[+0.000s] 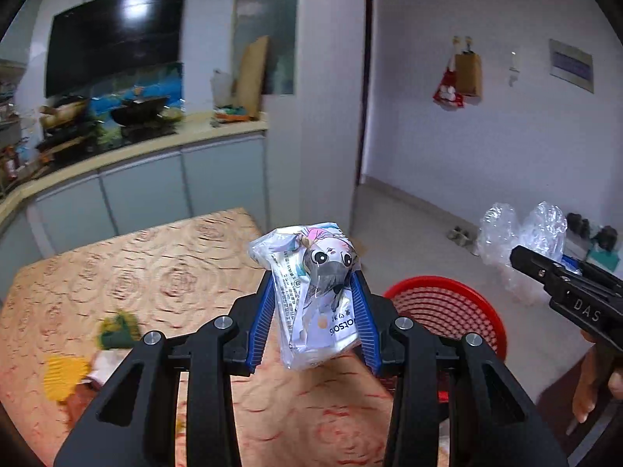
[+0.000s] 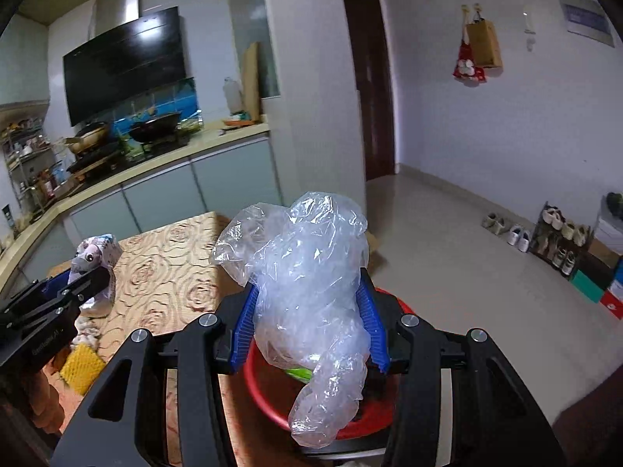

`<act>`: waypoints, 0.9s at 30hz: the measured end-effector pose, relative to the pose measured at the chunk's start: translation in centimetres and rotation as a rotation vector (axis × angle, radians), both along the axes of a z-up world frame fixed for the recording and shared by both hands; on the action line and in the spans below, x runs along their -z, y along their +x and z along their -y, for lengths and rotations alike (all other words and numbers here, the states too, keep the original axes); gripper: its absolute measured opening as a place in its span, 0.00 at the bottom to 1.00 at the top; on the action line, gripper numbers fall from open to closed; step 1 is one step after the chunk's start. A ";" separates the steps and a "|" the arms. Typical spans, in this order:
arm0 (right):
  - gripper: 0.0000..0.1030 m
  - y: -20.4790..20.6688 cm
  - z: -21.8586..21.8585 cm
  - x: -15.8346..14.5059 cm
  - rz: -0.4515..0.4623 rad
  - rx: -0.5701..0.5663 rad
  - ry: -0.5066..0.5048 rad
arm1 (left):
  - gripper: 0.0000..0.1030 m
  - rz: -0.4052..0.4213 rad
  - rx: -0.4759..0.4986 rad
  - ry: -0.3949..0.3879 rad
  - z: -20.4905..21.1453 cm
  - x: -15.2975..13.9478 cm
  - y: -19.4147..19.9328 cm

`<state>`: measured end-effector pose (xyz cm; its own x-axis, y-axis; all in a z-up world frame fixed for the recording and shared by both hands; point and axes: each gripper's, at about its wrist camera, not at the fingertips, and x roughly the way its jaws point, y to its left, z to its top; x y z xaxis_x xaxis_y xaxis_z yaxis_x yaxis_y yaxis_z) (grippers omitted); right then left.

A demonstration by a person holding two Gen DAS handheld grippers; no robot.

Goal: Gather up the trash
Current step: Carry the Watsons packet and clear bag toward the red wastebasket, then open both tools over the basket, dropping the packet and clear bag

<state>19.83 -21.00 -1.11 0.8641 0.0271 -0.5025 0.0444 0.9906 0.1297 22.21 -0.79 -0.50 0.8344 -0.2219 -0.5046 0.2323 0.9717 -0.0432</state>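
- Your left gripper [image 1: 316,292] is clamped on a cartoon-printed wrapper [image 1: 315,292]; it is a crinkled clear-and-white packet with a big-eyed grey-haired face, held up above the far end of the table [image 1: 155,280]; the blue pads [image 1: 264,311] press on both its sides
- Your right gripper [image 2: 309,315] is clenched on a clear plastic bag [image 2: 307,272]; the bag is crumpled and see-through, bulging above the pads and trailing down below them, right over the red basket [image 2: 268,401]
- The red basket is a mesh one, standing just beside the table's edge; something green shows inside it under the bag, too hidden to name
- On the patterned tan tablecloth lie a yellow scrap [image 1: 64,375] and a green-and-yellow scrap [image 1: 117,329], near each other toward your left side; both are blurred
- Beyond the table runs a kitchen counter [image 2: 163,163] with a wok [image 2: 155,124] on the stove and a black range hood [image 2: 124,62] above; shoes [image 2: 518,235] line the far wall by a rack
- Nothing stands between either gripper and the basket; the bag itself hides much of the basket's inside
- Readable writing: "otsons" upside down on the wrapper; "DAS" on the right gripper's arm as seen from the left wrist view; the wrapper's small print is too fine to read
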 end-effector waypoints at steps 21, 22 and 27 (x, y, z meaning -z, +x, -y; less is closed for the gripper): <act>0.45 3.6 4.3 5.5 -0.177 0.055 0.045 | 0.39 -0.209 0.242 -0.060 9.5 5.9 5.7; 0.45 3.8 4.3 5.8 -0.184 0.051 0.050 | 0.40 -0.214 0.244 -0.062 9.6 6.0 5.8; 0.47 4.4 4.4 6.7 -0.216 0.031 0.070 | 0.46 -0.237 0.256 -0.091 9.5 6.5 6.4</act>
<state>24.20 -25.42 -7.81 0.7378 0.0433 -0.6736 0.1090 0.9772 0.1822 28.57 -10.29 -7.01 0.6084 -0.4614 -0.6457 0.4404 0.8732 -0.2089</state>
